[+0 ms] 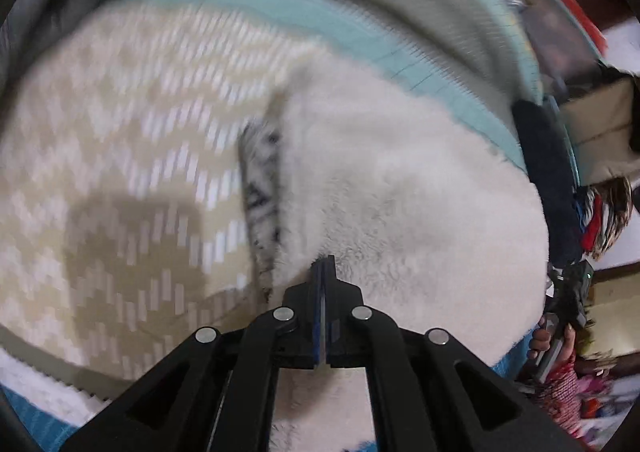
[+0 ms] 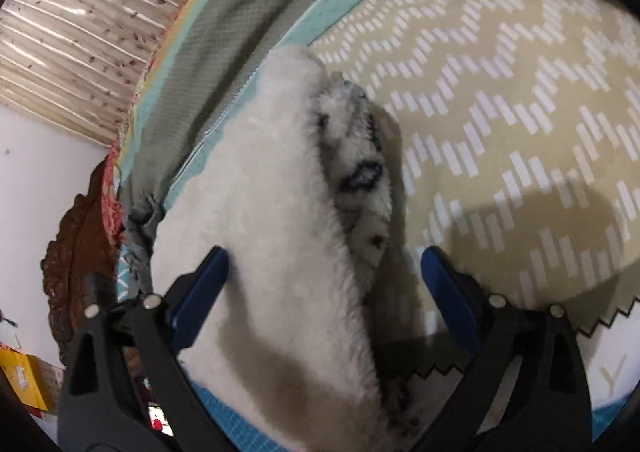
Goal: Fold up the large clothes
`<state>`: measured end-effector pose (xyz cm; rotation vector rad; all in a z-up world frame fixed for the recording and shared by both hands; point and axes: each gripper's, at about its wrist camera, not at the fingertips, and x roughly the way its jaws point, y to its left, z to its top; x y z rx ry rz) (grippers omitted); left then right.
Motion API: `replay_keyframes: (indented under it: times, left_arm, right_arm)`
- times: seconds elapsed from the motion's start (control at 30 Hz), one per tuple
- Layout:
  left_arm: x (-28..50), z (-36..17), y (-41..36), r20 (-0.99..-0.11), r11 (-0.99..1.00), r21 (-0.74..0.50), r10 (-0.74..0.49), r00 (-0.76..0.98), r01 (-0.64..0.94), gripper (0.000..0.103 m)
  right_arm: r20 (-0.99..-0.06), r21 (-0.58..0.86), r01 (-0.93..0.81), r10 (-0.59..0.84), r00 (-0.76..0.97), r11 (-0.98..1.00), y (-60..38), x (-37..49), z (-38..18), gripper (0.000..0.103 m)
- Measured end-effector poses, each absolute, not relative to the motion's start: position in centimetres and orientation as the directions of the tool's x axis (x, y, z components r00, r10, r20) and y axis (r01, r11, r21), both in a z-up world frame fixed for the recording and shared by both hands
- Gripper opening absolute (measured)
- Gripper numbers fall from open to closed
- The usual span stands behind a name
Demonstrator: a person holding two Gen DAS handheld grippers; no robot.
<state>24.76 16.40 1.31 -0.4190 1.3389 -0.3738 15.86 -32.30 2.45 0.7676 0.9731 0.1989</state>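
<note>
white fleece garment (image 1: 400,180) on zigzag blanket (image 1: 120,132); left gripper (image 1: 324,272) pressed together, right gripper (image 2: 324,272) spread.

Motion blur smears the zigzag-patterned cover (image 1: 120,132) and the teal sheet (image 1: 280,8) in the left wrist view, so their weave cannot be read. The white fleece garment (image 2: 272,212) runs off the bottom edge in the right wrist view; the dark print on its folded-under side (image 2: 356,156) is largely hidden
</note>
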Motion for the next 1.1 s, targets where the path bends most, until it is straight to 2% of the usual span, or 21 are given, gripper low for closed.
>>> replay_keyframes:
  times: [0.07,0.2,0.3,0.4,0.47,0.53,0.63,0.7,0.83,0.93,0.97,1.03,1.07,1.1]
  left_arm:
    - [25.0,0.0,16.8,-0.825,0.839,-0.544,-0.536,0.177,0.005,0.015]
    - [25.0,-0.4,16.7,-0.813,0.828,-0.561,-0.555,0.178,0.017,0.015]
    - [25.5,-0.7,17.1,-0.79,0.805,-0.593,-0.587,0.175,0.019,0.015]
    - [25.6,-0.7,18.6,-0.759,0.77,-0.639,-0.628,0.173,-0.009,0.015]
    - [25.6,-1.5,19.3,-0.723,0.727,-0.685,-0.672,0.163,-0.043,0.015]
    - [25.5,-3.2,20.2,-0.648,0.636,-0.762,-0.743,0.168,-0.125,0.015]
    - [25.1,-4.4,21.2,-0.569,0.546,-0.822,-0.801,0.186,-0.161,0.015]
    - [24.6,-4.3,21.5,-0.545,0.525,-0.838,-0.81,0.215,-0.147,0.015]
    - [23.3,-2.8,21.6,-0.556,0.556,-0.827,-0.786,0.269,-0.085,0.015]
    - [22.3,-0.8,21.8,-0.565,0.594,-0.804,-0.763,0.313,-0.003,0.031]
    - [22.1,-0.2,22.0,-0.557,0.594,-0.804,-0.762,0.331,0.015,0.045]
    - [21.4,1.2,22.6,-0.528,0.593,-0.803,-0.75,0.398,0.053,0.092]
    - [21.1,1.7,22.9,-0.515,0.595,-0.801,-0.744,0.426,0.07,0.101]
    - [20.8,2.2,23.1,-0.51,0.605,-0.791,-0.733,0.449,0.089,0.102]
  right_arm:
    - [-0.665,0.673,0.162,0.494,0.56,0.721,-31.7,16.0,2.1,0.099]
    - [-0.641,0.707,0.098,0.576,0.508,0.7,-29.2,17.1,1.6,0.099]
    - [-0.678,0.653,0.072,0.54,0.499,0.754,-27.4,17.4,1.4,0.099]
    - [-0.668,0.664,0.076,0.544,0.508,0.744,-27.4,17.6,1.3,0.099]
    - [-0.652,0.681,0.072,0.559,0.512,0.729,-27.6,17.5,1.1,0.099]
    - [-0.644,0.686,0.065,0.564,0.516,0.725,-27.8,17.3,1.1,0.099]
    - [-0.643,0.682,0.062,0.558,0.524,0.728,-27.8,17.2,1.1,0.099]
    - [-0.644,0.681,0.062,0.556,0.525,0.73,-27.8,17.2,1.0,0.099]
    - [-0.644,0.684,0.067,0.558,0.523,0.726,-27.8,17.2,1.0,0.099]
    - [-0.646,0.682,0.069,0.555,0.524,0.728,-27.9,17.1,0.9,0.099]
    - [-0.647,0.68,0.07,0.553,0.525,0.73,-27.9,17.0,0.9,0.099]
    - [-0.648,0.679,0.072,0.551,0.526,0.73,-27.9,16.9,0.9,0.099]
    - [-0.648,0.679,0.073,0.55,0.527,0.731,-27.9,16.9,0.9,0.099]
    - [-0.649,0.678,0.076,0.547,0.528,0.731,-27.9,16.7,1.0,0.099]
